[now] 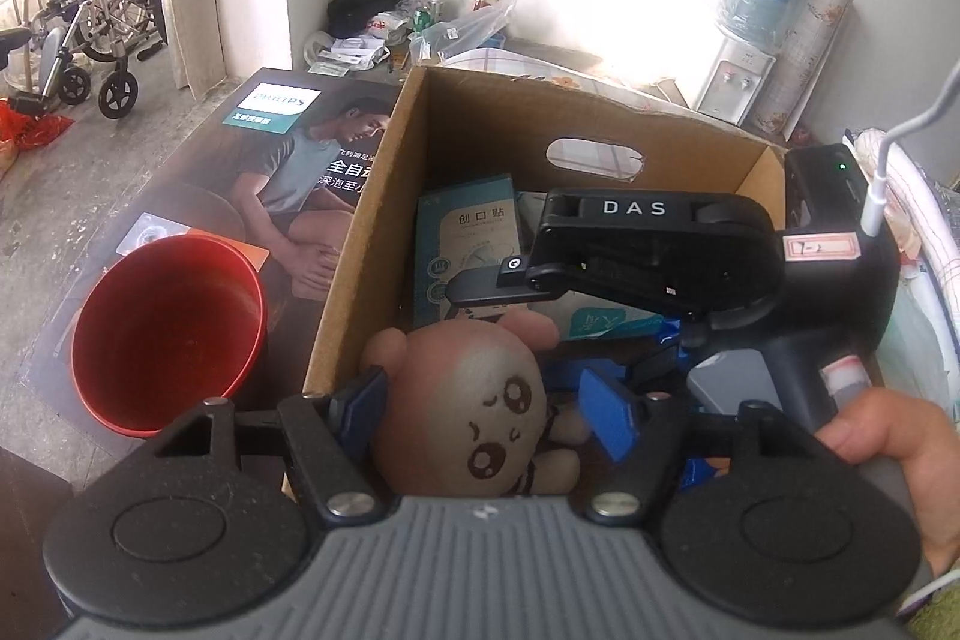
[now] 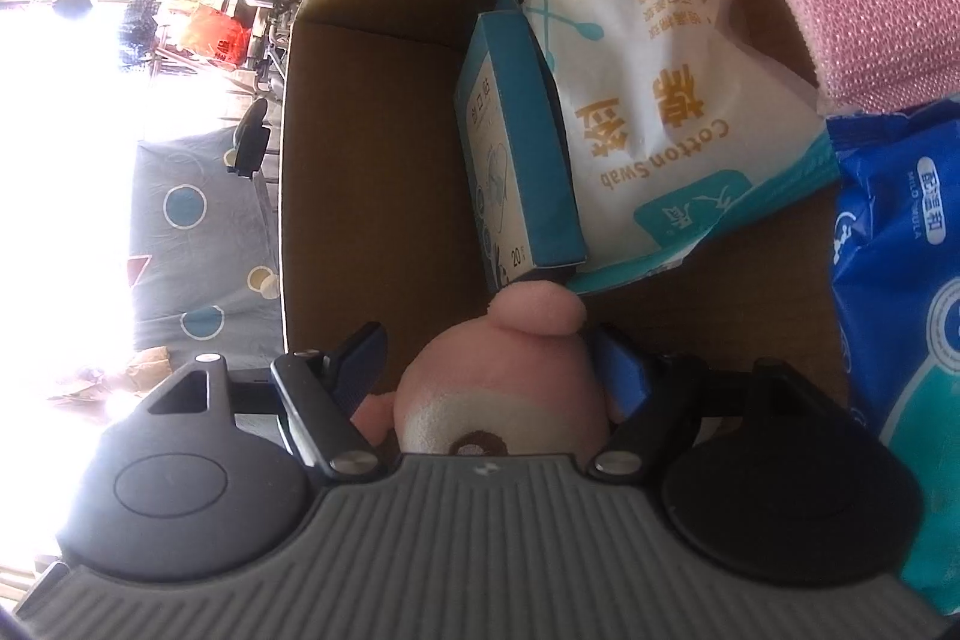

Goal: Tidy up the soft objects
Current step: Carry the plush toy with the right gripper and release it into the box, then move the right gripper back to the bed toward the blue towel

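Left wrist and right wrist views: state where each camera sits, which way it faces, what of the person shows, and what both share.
Left wrist: on the left gripper, looking forward and down into the cardboard box; open jaws flank the plush toy; the right gripper and a thumb show.
Right wrist: on the right gripper, rolled sideways, facing into the box; only its own jaws show.
Shared: plush toy, teal box, cardboard box.

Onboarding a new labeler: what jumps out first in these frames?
The pink plush toy with a drawn face, inside the cardboard box between the left gripper's open blue fingers. The right gripper also brackets it. A red cup stands outside the box's left wall.
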